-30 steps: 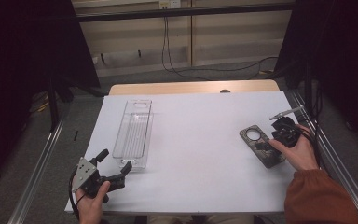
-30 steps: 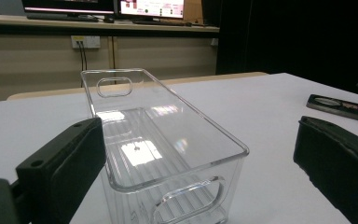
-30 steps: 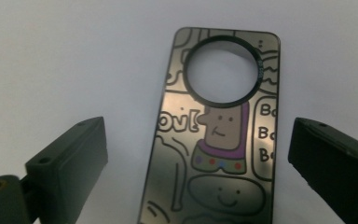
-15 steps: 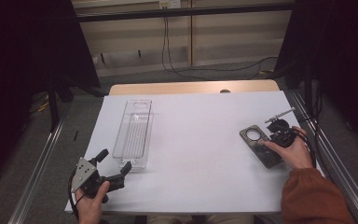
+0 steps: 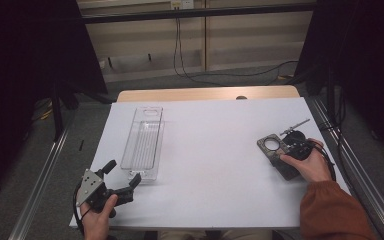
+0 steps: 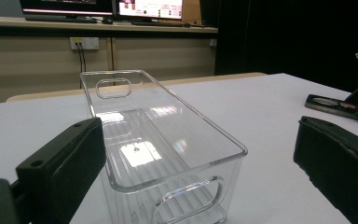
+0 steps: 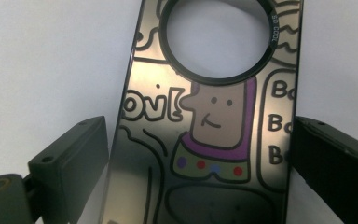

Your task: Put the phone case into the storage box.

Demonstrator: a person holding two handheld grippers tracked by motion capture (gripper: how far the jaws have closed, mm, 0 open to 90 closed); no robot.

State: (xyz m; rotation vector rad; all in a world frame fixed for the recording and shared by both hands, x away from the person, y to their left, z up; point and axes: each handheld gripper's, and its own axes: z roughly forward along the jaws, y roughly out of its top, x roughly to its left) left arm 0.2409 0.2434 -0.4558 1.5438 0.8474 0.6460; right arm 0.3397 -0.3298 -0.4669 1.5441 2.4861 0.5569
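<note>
A clear, empty plastic bin (image 5: 142, 142) lies lengthwise on the left half of the white table (image 5: 215, 165). My left gripper (image 5: 124, 173) rests open at the table's front left, aimed at the bin's near end. In the left gripper view the bin (image 6: 186, 196) stands just ahead of the left gripper (image 6: 200, 163). A dark glossy card (image 5: 272, 149) with a round hole lies flat at the right. My right gripper (image 5: 292, 146) stands over it, open. In the right gripper view the card (image 7: 214, 116) shows a cartoon figure, and the right gripper (image 7: 200, 154) has one jaw on each long side.
A wooden strip (image 5: 205, 93) runs along the table's far edge. Metal rails (image 5: 40, 200) flank the table on both sides. Cables (image 5: 180, 50) hang down the back wall. Bare white tabletop lies between the bin and the card.
My right gripper has edged a little nearer and leftward over the card. The left gripper and the bin have stayed put.
</note>
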